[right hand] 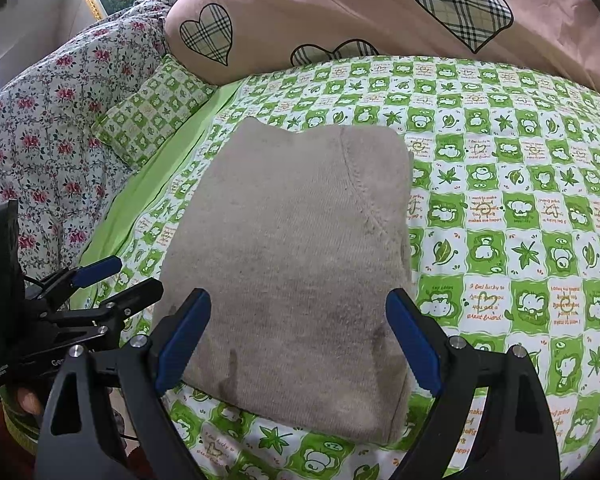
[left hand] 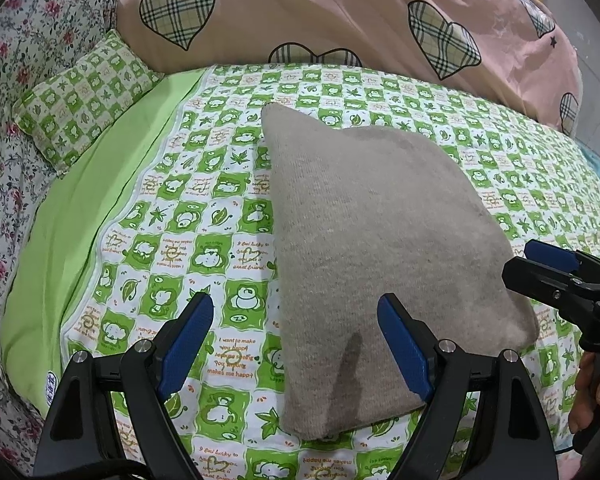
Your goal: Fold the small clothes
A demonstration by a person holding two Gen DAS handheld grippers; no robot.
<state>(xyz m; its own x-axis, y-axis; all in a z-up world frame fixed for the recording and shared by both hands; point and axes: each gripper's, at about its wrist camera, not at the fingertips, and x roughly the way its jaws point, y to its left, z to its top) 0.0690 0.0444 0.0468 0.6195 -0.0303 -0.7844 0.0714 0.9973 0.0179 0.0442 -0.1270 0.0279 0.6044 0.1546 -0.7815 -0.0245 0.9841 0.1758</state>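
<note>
Well, the bed (left hand: 148,184) with its green checked sheet fills most of the scene, a pink heart-print quilt (left hand: 340,16) heaped along the far side. Lying flat near the middle is the grey knitted garment (right hand: 292,248), already folded into a compact block. Both the left gripper (left hand: 296,340) and right gripper (right hand: 300,336) hover wide open at its near edge, holding nothing. Probably the fold is finished; next comes another piece.

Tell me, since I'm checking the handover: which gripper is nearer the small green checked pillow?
Left. The left gripper hovers at the folded grey garment's near edge on the pillow's side; the right gripper sits farther right, across the garment.
</note>
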